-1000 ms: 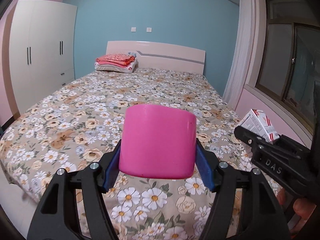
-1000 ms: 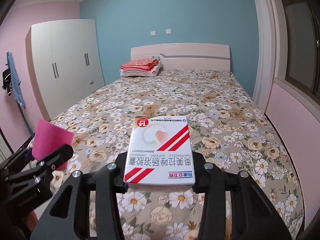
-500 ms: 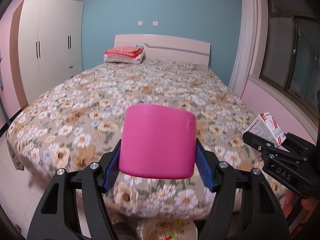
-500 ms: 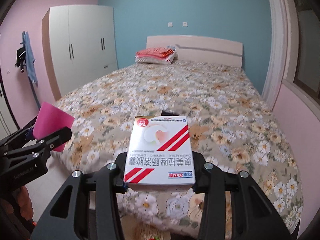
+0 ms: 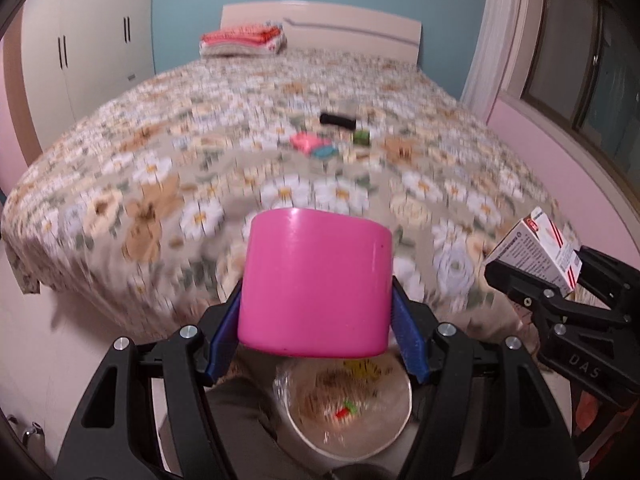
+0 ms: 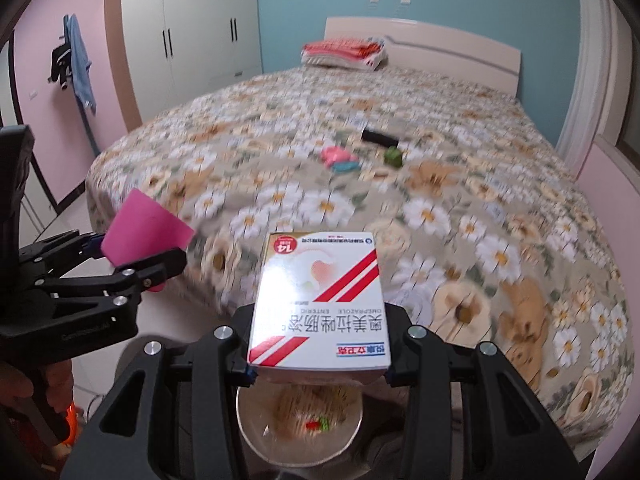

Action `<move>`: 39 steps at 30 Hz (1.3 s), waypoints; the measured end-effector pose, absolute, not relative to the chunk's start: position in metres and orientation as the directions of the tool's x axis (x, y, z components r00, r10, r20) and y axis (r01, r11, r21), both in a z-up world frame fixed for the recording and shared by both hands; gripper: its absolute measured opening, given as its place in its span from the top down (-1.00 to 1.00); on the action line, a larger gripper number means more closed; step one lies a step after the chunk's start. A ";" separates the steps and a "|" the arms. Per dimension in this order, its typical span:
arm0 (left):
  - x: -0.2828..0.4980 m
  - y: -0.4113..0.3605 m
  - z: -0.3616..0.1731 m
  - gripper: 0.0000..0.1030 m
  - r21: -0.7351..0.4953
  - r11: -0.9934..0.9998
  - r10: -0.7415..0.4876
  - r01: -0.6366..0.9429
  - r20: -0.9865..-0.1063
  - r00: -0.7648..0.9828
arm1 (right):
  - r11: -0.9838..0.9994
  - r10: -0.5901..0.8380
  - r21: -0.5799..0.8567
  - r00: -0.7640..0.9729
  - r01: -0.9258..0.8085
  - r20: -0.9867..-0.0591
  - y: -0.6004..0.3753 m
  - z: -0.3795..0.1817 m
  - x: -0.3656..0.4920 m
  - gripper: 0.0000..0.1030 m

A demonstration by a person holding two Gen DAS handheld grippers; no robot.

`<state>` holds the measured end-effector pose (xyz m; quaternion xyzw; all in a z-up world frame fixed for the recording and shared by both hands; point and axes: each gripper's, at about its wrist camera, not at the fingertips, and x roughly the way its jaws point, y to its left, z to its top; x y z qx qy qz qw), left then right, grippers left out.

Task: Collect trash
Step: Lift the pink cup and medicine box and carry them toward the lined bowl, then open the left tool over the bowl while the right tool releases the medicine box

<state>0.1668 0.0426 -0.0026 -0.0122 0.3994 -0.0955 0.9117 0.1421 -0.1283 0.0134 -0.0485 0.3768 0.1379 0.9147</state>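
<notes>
Change since a second ago: both grippers have drawn back from over the mattress to past the foot edge of the bed (image 5: pixel 168 168), and a lined trash bin (image 5: pixel 304 438) has come into view below them.
Left gripper (image 5: pixel 316 322): clenched on a pink cup (image 5: pixel 316 284), its blue pads pressing the cup's two sides; cup upright, held just above the bin's far rim.
Right gripper (image 6: pixel 320 354): clamped on a white and red medicine box (image 6: pixel 320 300), flat face up with the print upside down; box held directly over the bin (image 6: pixel 256 432).
Trash bin: on the floor just off the foot edge of the bed, clear liner inside, blurred scraps at the bottom with a red and a green bit.
Other view of holds: pink cup (image 6: pixel 146 232) shows at the left of the right wrist view in the left gripper (image 6: pixel 132 256); medicine box (image 5: pixel 536 248) shows at the right of the left wrist view in the right gripper (image 5: pixel 536 276).
Bed middle: black oblong item (image 6: pixel 380 137), small green item (image 6: pixel 393 157), pink and teal items (image 6: pixel 340 159) touching each other; too blurred to name.
Head corner: folded red and white bedding (image 6: pixel 344 54) against the headboard (image 6: pixel 440 52).
Left wall: white wardrobe (image 6: pixel 188 36).
</notes>
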 end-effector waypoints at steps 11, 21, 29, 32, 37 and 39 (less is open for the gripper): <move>0.164 0.025 -0.104 -0.30 -0.081 0.976 -0.173 0.204 -0.857 0.486 | 0.936 0.188 -0.010 0.526 -0.351 -0.829 -0.116 -0.081 0.131 0.12; 0.175 0.009 -0.191 -0.30 -0.087 0.972 -0.152 0.216 -0.941 0.303 | 0.922 0.134 -0.010 0.344 -0.387 -0.929 -0.118 -0.175 0.132 0.12; 0.183 -0.005 -0.253 -0.30 -0.112 0.970 -0.150 0.215 -0.974 0.171 | 0.923 0.104 0.021 0.198 -0.383 -0.975 -0.121 -0.239 0.133 0.12; 0.189 -0.008 -0.273 -0.30 -0.125 0.972 -0.153 0.199 -0.980 0.128 | 0.928 0.102 0.041 0.148 -0.372 -0.984 -0.122 -0.260 0.136 0.12; 0.201 -0.007 -0.298 -0.30 -0.137 0.977 -0.152 0.162 -0.985 0.086 | 0.935 0.097 0.062 0.083 -0.349 -0.992 -0.125 -0.287 0.142 0.12; 0.207 -0.010 -0.307 -0.30 -0.135 0.978 -0.148 0.157 -0.986 0.073 | 0.939 0.100 0.075 0.060 -0.335 -0.993 -0.125 -0.296 0.146 0.12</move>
